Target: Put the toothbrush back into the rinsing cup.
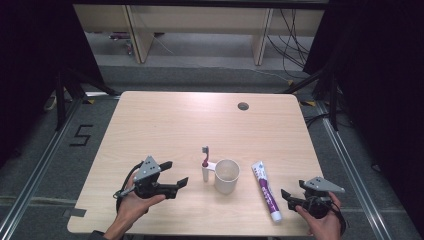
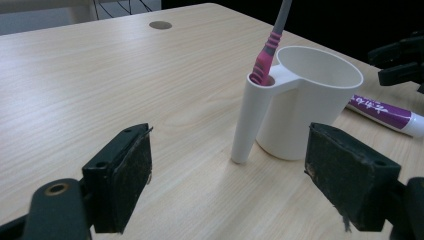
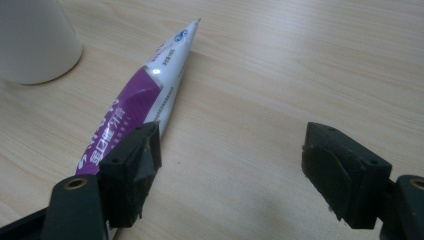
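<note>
A white cup [image 1: 227,176] with a side holder tube stands near the middle front of the table [image 1: 165,125]. A pink and grey toothbrush [image 1: 205,156] stands upright in that tube. A purple and white toothpaste tube [image 1: 265,191] lies flat just right of the cup. My left gripper [image 1: 177,173] is held open left of the cup, jaws pointing at it. In the left gripper view the cup [image 2: 310,100] and toothbrush [image 2: 267,50] sit ahead of the open gripper [image 2: 227,155]. My right gripper [image 1: 292,190] is open beside the toothpaste [image 3: 145,90], which lies by its left jaw.
A round cable hole [image 1: 243,106] sits near the table's far edge. The far half of the wooden tabletop is bare. Black curtains and stand legs flank the table, and a "5" [image 1: 81,135] is marked on the floor at the left.
</note>
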A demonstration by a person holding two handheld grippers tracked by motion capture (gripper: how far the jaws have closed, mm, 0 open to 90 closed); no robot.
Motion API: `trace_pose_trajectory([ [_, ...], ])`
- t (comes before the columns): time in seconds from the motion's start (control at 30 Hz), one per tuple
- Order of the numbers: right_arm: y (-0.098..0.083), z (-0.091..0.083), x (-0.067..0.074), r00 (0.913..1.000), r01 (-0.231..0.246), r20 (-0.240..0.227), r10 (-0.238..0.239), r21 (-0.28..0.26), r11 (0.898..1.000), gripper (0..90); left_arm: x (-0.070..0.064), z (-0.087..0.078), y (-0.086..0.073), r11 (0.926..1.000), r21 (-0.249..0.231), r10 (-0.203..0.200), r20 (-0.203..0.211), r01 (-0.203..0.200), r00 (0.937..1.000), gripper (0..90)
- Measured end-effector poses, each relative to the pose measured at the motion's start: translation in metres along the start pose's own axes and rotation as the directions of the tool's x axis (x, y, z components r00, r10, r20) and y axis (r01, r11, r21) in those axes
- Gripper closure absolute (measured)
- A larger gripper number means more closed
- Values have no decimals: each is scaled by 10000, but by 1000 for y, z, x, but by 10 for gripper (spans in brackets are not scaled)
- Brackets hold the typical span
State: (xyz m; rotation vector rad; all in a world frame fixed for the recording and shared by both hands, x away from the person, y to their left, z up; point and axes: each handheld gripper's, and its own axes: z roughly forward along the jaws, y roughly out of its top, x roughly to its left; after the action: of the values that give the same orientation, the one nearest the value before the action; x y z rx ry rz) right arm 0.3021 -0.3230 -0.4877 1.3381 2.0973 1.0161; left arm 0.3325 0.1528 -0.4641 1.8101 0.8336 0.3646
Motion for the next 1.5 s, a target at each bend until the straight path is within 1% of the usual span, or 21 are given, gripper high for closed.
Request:
trace_pose_trajectory([
  [0.07,0,0,0,10000,-3,-7,3,2,10000,250,1,-1,-2,10000,-25,-11,108,11,9999,186],
  [0.13,0,0,0,10000,-12,-4,12,6,10000,249,0,-4,-4,10000,67,-56,28,56,10000,178],
  [0.17,0,-1,3,9995,-308,12,307,85,9995,250,2,-5,-5,10000,72,-25,117,25,9999,176],
  [0.3,0,0,2,9997,-246,5,246,71,9997,249,2,-11,-9,9997,217,-54,-63,55,10000,170],
  [0.43,0,0,2,9996,-277,-10,277,108,9996,249,3,-17,-13,9988,363,-322,-127,326,9994,170],
  [0.53,0,0,3,9993,-381,-38,382,146,9992,250,3,-19,-18,9982,462,-373,-128,378,9992,170],
  [0.6,-1,0,2,9993,-365,-34,366,138,9992,249,3,-19,-21,9980,503,-377,-67,380,9993,169],
  [0.63,0,0,-1,10000,-24,27,24,38,10000,250,3,-20,-22,9979,529,-362,-81,366,9993,166],
  [0.73,-1,1,-2,10000,-10,85,10,2,10000,250,3,-22,-25,9973,615,-397,-115,403,9991,164],
  [0.8,-1,2,-1,9999,-157,-34,157,42,9999,249,2,-23,-27,9965,654,-506,-144,514,9986,164],
  [0.93,-1,1,-2,10000,-75,45,75,25,10000,250,0,-25,-31,9956,824,-427,-153,439,9990,164],
  [0.97,-1,1,-4,9999,144,24,-144,-36,9999,250,-2,-27,-33,9936,1048,-402,-224,423,9989,164],
  [1.0,-1,1,-4,10000,79,-6,-79,-18,10000,250,-3,-27,-34,9926,1131,-422,-244,447,9988,164],
  [1.1,-2,1,-4,9999,157,1,-157,-9,9999,250,-3,-28,-37,9928,1090,-493,-148,507,9987,164],
  [1.17,-2,1,-5,9999,154,0,-154,-2,9999,250,-4,-30,-38,9920,1186,-403,-181,422,9990,164],
  [1.2,-2,0,-3,10000,-81,51,81,62,9999,250,-4,-32,-39,9915,1232,-383,-275,414,9989,164],
  [1.27,-2,0,-3,9999,-155,43,155,68,9999,250,-5,-32,-40,9930,1100,-417,-242,441,9988,164],
  [1.3,-2,0,-1,9993,-380,-45,381,107,9992,250,-5,-35,-41,9920,1214,-318,-312,354,9990,164],
  [1.37,-2,0,0,9987,-493,-107,494,147,9987,250,-6,-36,-43,9927,1171,-242,-341,281,9991,164],
  [1.47,-2,1,0,9988,-478,-105,480,115,9988,250,-8,-38,-45,9922,1225,-176,-448,230,9988,164],
  [1.5,-2,1,-2,9996,-235,-138,236,34,9997,250,-9,-40,-47,9911,1327,-54,-499,120,9987,164],
])
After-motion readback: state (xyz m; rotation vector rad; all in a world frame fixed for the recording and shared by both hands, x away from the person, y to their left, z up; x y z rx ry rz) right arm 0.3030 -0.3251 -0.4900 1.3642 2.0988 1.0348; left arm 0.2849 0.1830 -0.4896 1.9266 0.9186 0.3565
